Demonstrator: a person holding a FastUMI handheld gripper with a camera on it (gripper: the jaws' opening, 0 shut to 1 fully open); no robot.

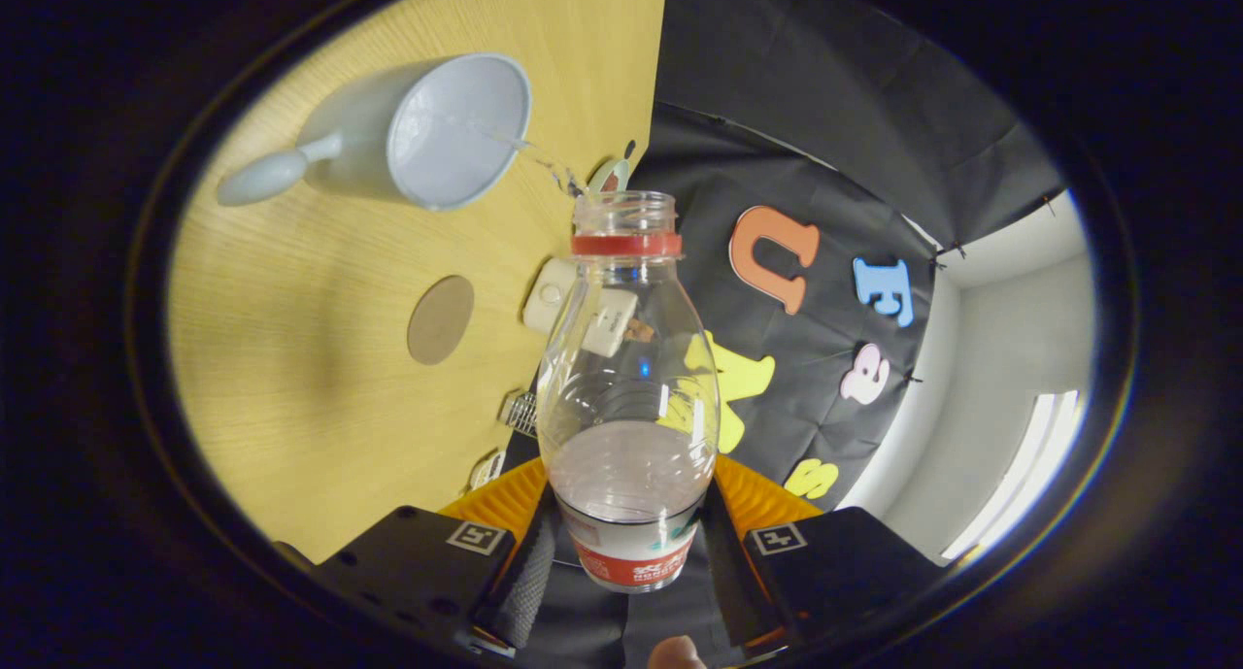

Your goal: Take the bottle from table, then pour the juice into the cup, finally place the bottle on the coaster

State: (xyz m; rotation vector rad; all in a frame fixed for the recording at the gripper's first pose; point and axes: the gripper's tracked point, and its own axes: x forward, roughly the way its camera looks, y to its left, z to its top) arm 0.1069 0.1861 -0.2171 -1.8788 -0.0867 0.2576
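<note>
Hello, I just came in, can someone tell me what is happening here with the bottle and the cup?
A person's hand-held gripper has its fingers shut on a clear plastic bottle and holds it tipped over the wooden table. The cap is off, and a thin stream runs from the bottle's mouth into the white cup beyond it. Some liquid remains in the bottle. The round coaster lies bare on the table beside the cup, so the bottle has not yet been placed there.
</note>
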